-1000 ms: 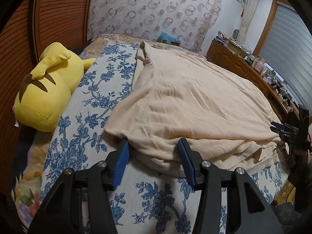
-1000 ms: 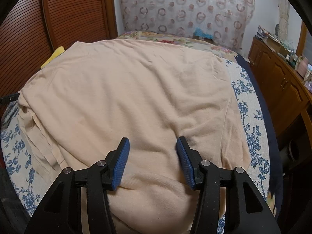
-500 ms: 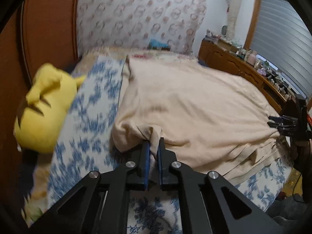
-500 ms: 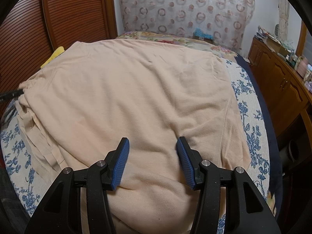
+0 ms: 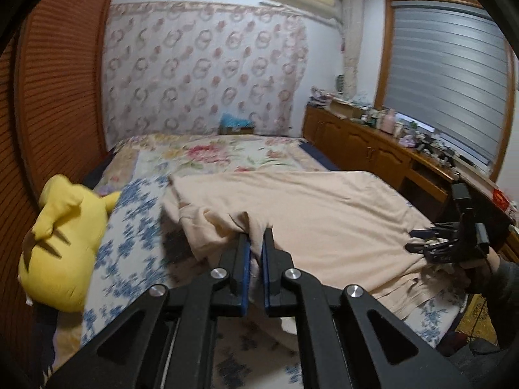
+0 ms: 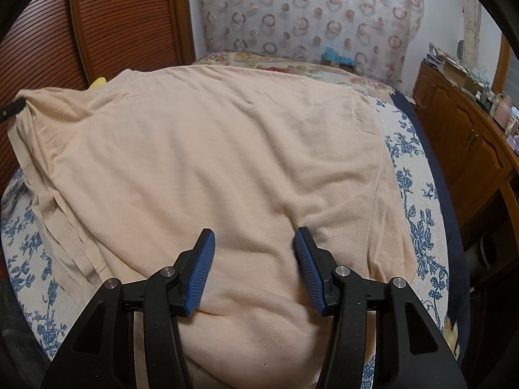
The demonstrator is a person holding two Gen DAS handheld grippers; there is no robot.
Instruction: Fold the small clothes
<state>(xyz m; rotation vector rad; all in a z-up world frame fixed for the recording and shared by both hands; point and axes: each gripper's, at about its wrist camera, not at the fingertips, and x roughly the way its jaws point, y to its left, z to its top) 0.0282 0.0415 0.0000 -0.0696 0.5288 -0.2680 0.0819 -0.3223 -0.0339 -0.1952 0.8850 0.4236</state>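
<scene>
A peach-coloured garment lies spread over the bed, covering most of the blue-flowered cover, with its layered hem hanging toward the near-left edge in the right wrist view. One corner of it is gathered up off the bed — the left tool has its blue pads pressed together on a bunch of that cloth, and the fabric rises in a small peak from the flat part to the tips. The lifted edge leaves a dark shadow on the cover just beside it.

The right tool stands spread, its two blue fingers resting on or just above the cloth with a soft ridge of fabric between them; the pads do not press on it. In the left wrist view this tool shows at the far right edge of the garment, held by a hand in a dark sleeve.

A yellow plush toy lies on the bed to the left of the garment, near the slatted wooden wall. A wooden cabinet cluttered with small items runs along the right side, under a window blind.
</scene>
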